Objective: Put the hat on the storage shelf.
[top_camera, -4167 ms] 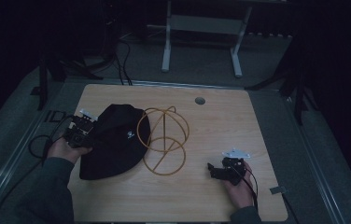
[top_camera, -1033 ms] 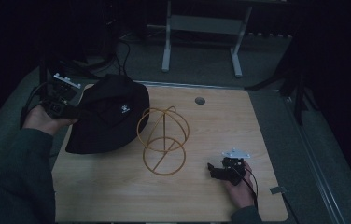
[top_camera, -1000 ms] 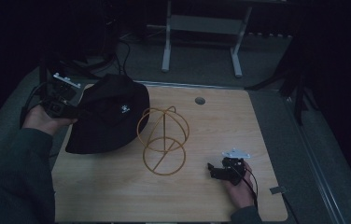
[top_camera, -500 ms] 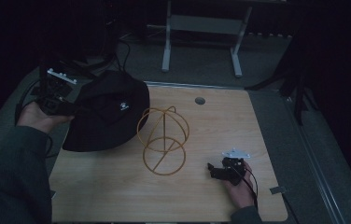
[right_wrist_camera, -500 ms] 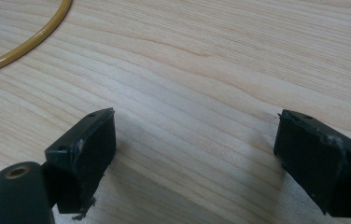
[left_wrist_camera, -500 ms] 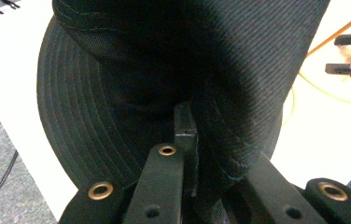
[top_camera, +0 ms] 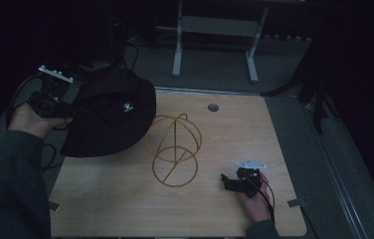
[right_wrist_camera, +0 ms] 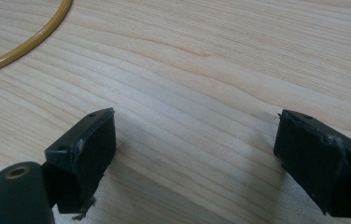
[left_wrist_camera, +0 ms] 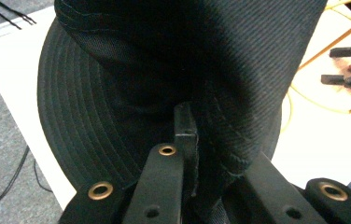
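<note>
The right tool (top_camera: 223, 180) rests on the table (top_camera: 225, 134) at about 5 o'clock of the table top, held by the right hand (top_camera: 256, 199). In the right gripper view its jaws stand wide apart with bare wood between them and nothing gripped; a short arc of yellow wire crosses the upper left corner.

The wire frame (top_camera: 174, 149) (a yellow dome of hoops on a round base ring) stands upright near the table centre, at about 10 o'clock of the right tool and apart from it.

The black bucket hat (top_camera: 110, 117) hangs over the table edge at about 9 o'clock of the wire frame, its brim close to the frame; whether the two touch cannot be told. A small white emblem shows on its crown.

The left tool (top_camera: 78, 110) is at the far left, beyond the table edge, carried by the left hand (top_camera: 33, 119). In the left gripper view its jaws are closed tight on a fold of the hat brim (left_wrist_camera: 89, 135), with fabric pinched between them.
</note>
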The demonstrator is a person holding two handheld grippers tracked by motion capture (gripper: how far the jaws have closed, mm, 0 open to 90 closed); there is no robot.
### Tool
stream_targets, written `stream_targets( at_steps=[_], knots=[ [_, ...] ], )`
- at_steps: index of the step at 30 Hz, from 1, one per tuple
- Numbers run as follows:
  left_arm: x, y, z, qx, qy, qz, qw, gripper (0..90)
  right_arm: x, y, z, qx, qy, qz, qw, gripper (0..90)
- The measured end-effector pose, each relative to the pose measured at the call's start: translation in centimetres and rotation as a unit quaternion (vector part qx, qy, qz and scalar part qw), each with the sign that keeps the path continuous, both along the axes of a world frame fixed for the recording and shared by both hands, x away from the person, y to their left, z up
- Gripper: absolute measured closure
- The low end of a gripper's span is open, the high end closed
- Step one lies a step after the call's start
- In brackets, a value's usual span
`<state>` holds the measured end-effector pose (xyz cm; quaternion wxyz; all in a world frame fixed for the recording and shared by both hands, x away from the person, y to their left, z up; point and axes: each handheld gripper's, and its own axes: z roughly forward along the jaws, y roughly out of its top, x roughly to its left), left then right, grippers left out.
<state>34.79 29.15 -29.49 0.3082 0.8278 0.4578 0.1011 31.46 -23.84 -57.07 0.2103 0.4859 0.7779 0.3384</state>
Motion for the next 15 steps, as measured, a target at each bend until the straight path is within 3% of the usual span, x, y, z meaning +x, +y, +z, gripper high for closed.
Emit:
stream_targets(
  at_steps=[15],
  knots=[
    [0.1,0.3,1.2,-0.008,-0.009,-0.013,0.9998,88.3,0.0,0.0,0.0,-0.001,0.0,0.001,1.0,12.6]
  ],
)
